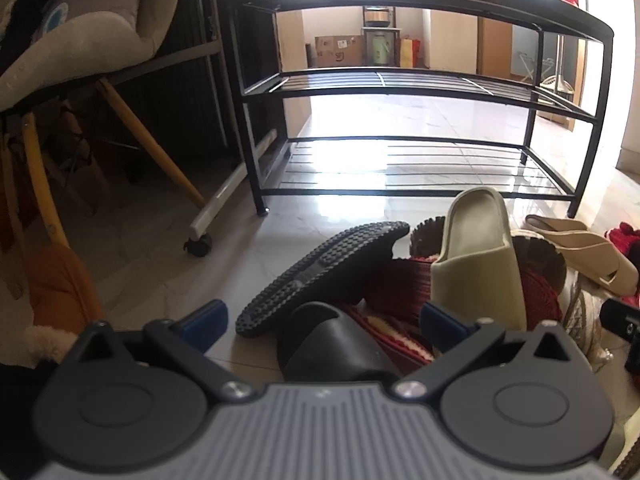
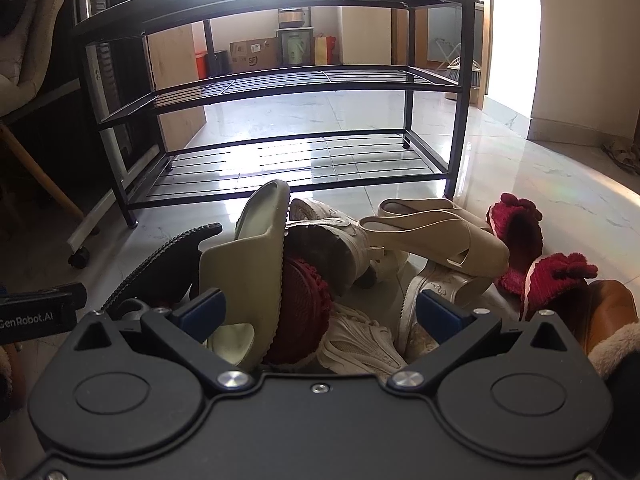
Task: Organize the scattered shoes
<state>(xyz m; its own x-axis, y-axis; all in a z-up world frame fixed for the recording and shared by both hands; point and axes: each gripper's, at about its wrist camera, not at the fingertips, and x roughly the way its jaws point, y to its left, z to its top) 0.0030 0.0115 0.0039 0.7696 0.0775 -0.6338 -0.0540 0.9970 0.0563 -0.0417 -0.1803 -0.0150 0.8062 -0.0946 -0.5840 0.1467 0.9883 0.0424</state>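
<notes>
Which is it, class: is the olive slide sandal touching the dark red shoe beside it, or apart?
Touching. The right wrist view shows the olive slide sandal lying against the dark red shoe, with no gap between them.

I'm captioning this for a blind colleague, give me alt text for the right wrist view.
The open right gripper hovers over a heap of shoes: an olive slide, white sneaker, beige heeled sandal and red fuzzy slippers. An empty black shoe rack stands behind.

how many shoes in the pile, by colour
Black slides: 2
Olive slide: 1
Beige heeled sandal: 1
White sneakers: 2
Red fuzzy slippers: at least 3
Brown boot: 1
Total: at least 10 showing
</notes>
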